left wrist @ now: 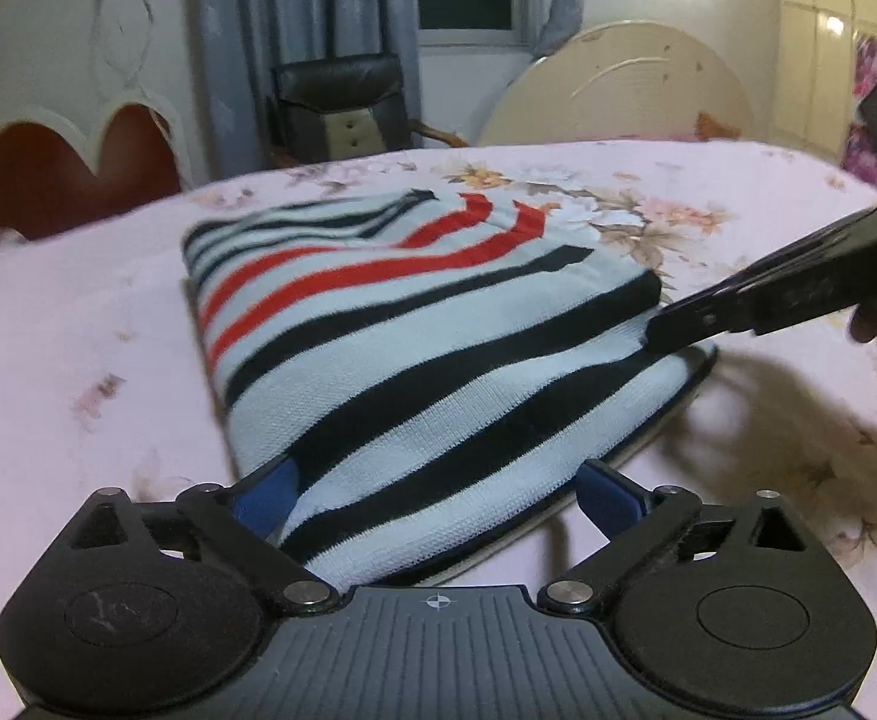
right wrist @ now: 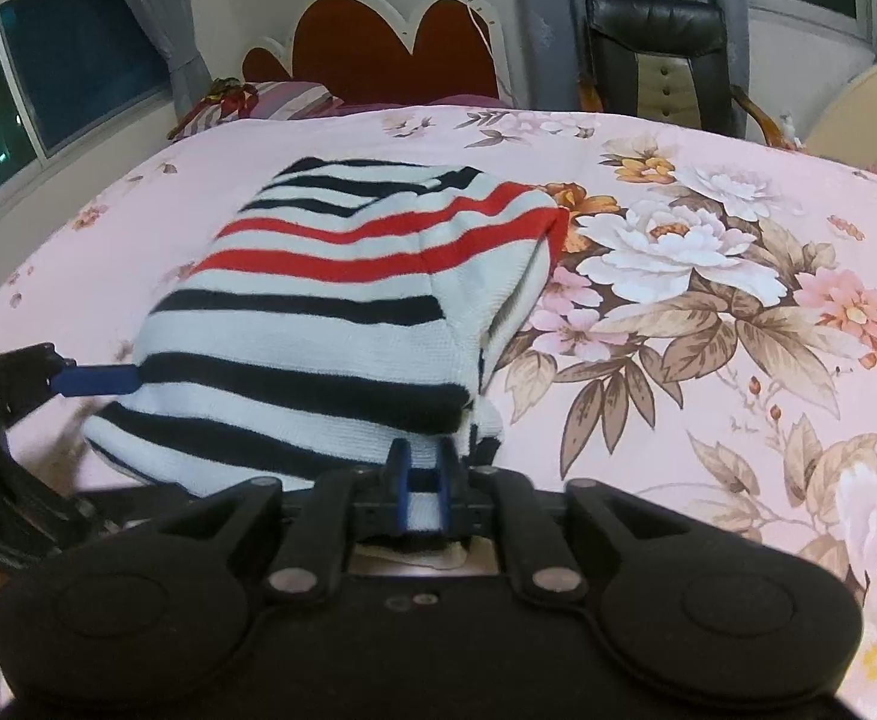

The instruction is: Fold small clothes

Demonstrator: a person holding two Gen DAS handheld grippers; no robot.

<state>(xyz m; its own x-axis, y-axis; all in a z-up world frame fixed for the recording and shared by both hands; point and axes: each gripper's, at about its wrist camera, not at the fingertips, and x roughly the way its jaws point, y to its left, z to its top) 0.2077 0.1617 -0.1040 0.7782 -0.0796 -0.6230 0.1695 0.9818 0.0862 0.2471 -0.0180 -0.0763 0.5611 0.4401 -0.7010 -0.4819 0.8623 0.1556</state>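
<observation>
A folded knit garment (left wrist: 414, 324) with white, navy and red stripes lies on the pink floral bedspread (left wrist: 78, 324). My left gripper (left wrist: 435, 495) stands wide open, its blue fingers (left wrist: 264, 498) on either side of the garment's near end without pressing it. In the right wrist view one left finger (right wrist: 93, 381) lies along the garment's (right wrist: 330, 324) left edge. My right gripper (right wrist: 423, 480) has its narrow jaws on the near hem, white fabric filling the gap between the pads. From the left wrist view the right gripper (left wrist: 666, 330) meets the garment's right corner.
The bedspread (right wrist: 708, 300) stretches wide to the right of the garment. A red heart-shaped headboard (right wrist: 378, 54) and pillows sit at the far end. Beyond the bed stand a black chair (right wrist: 660, 54), a round cream tabletop (left wrist: 618, 90), curtains and windows.
</observation>
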